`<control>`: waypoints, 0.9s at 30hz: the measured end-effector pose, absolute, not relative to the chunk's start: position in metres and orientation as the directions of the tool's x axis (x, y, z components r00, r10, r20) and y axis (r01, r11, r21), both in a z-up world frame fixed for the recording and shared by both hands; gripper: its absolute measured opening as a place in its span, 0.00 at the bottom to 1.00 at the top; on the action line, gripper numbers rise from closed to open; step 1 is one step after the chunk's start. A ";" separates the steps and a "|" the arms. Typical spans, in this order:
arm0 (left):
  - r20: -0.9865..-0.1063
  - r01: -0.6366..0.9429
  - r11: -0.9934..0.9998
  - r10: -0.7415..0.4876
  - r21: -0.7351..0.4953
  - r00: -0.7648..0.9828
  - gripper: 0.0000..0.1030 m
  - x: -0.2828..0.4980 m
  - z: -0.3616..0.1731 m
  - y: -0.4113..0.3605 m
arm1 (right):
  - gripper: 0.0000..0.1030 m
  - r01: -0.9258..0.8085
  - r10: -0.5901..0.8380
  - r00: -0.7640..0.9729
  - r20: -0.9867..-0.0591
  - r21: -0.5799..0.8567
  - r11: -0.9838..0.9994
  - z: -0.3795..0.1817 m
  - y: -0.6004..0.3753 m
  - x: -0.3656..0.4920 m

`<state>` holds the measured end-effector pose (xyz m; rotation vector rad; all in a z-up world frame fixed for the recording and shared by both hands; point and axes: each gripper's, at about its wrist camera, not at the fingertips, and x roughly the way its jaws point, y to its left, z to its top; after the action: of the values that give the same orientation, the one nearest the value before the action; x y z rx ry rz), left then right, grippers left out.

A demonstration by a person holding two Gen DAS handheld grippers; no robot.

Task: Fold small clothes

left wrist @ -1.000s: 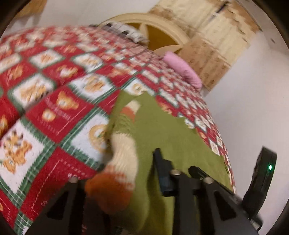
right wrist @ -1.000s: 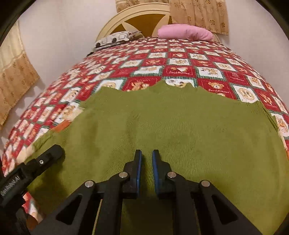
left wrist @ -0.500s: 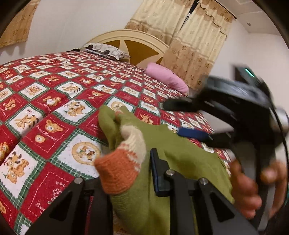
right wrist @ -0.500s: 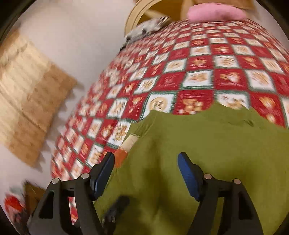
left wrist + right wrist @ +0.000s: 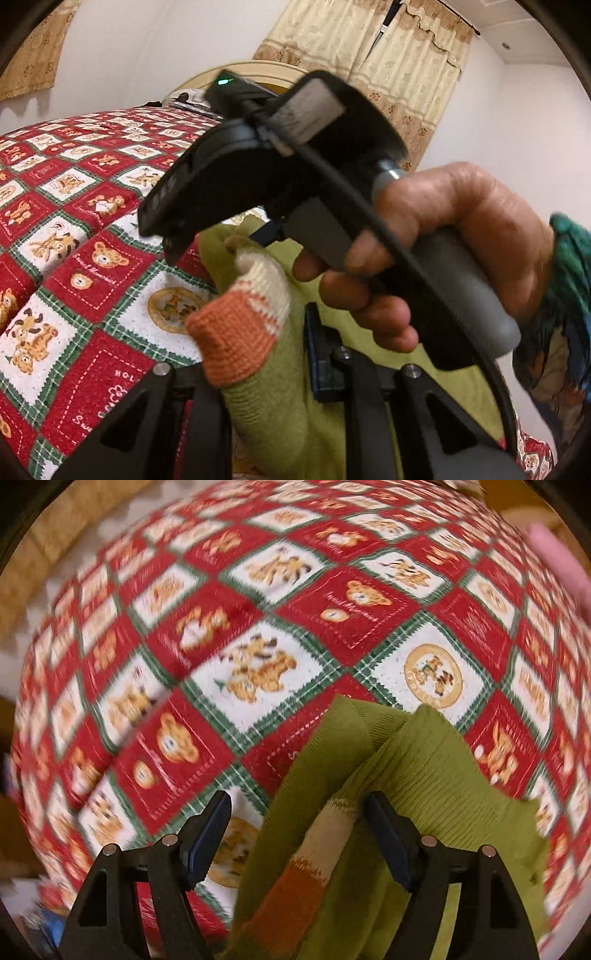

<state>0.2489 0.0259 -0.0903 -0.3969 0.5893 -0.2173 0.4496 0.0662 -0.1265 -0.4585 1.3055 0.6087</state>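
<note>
Left tool (image 5: pixel 258 354) pinches a bunched fold of the green sweater (image 5: pixel 280 402), its black fingers pressed onto the soft ribbed knit just below the sleeve cuff (image 5: pixel 236 332) — a chunky band of orange wool topped with cream. Right tool (image 5: pixel 295 834) stands spread wide, blue-padded fingers apart, with the striped sleeve running up between them; whether either pad touches the knit cannot be told. The sweater lies crumpled on the bed, over a quilt (image 5: pixel 258 627) of red and white squares edged in green plaid and printed with teddy bears. From the left wrist view the right hand (image 5: pixel 443 258) and the black-and-grey handle it grips fill the middle of the scene, blocking much of the garment — behind them hang beige patterned curtains (image 5: pixel 399 74).
</note>
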 end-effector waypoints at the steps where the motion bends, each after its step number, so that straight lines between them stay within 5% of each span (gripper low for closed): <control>1: -0.496 0.087 0.903 -0.309 -0.420 0.811 0.16 0.249 -0.090 0.025 | 0.71 -0.663 0.149 0.163 -0.975 0.003 0.749 -0.127 0.067 0.447; 3: -0.495 0.089 0.905 -0.307 -0.416 0.813 0.16 0.249 -0.090 0.025 | 0.36 -0.692 0.108 0.224 -0.969 -0.080 0.718 -0.130 0.066 0.440; 6: -0.493 0.094 0.900 -0.318 -0.425 0.810 0.16 0.249 -0.091 0.026 | 0.17 -0.648 0.146 0.235 -0.961 -0.043 0.761 -0.124 0.048 0.441; 18: -0.422 0.296 0.891 -0.429 -0.344 0.799 0.17 0.226 -0.060 -0.013 | 0.17 -0.356 0.486 0.399 -0.778 0.357 0.864 -0.059 -0.111 0.417; 27: -0.413 0.473 0.857 -0.514 -0.207 0.751 0.17 0.214 -0.030 -0.104 | 0.15 -0.253 0.470 0.500 -0.728 0.396 0.883 -0.039 -0.223 0.394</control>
<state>0.2137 -0.1041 -0.0301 -0.0911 0.4780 -0.5399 0.3937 -0.2235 -0.0395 0.2512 0.9525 0.4421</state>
